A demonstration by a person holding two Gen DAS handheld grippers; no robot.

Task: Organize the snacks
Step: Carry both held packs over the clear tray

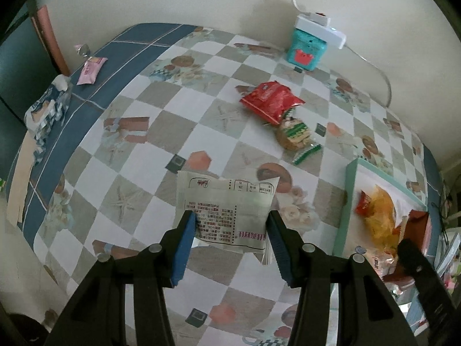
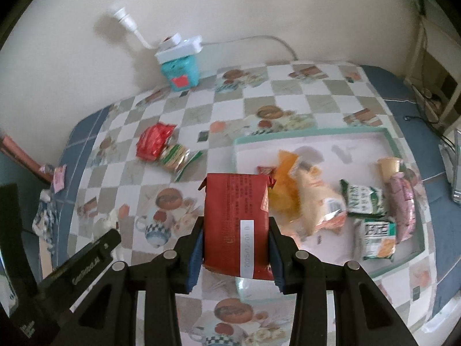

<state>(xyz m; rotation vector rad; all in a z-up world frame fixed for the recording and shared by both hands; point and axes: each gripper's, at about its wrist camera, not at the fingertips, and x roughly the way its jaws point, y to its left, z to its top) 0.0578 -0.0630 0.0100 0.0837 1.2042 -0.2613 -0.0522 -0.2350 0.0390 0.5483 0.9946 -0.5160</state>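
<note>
A white packet [image 1: 227, 210] is clamped between the blue fingers [image 1: 184, 248] of the left gripper [image 1: 230, 227] and held above the table [image 1: 144, 155]; a red packet [image 2: 236, 222] is clamped between the fingers [image 2: 196, 256] of the right gripper [image 2: 235, 248], held above the near-left corner of the tray [image 2: 317, 131]. The tray, pale green at the rim, is taken as landmark; inside it are seen an orange bag [image 2: 285, 184], a pale bag [image 2: 319, 201], two green-and-white packets [image 2: 366, 201], a pink packet [image 2: 403, 201] and a small cup [image 2: 389, 165]. To the left of the tray, on the table, a red bag [image 2: 154, 142] is seen lying against a green-striped biscuit packet [image 2: 175, 157]. Behind these, against the wall, a teal box [image 2: 180, 70] is seen with a white power strip [image 2: 178, 46] resting on it. At the table's far left edge, well apart from the tray, a small pink packet [image 1: 90, 70] is seen.
</note>
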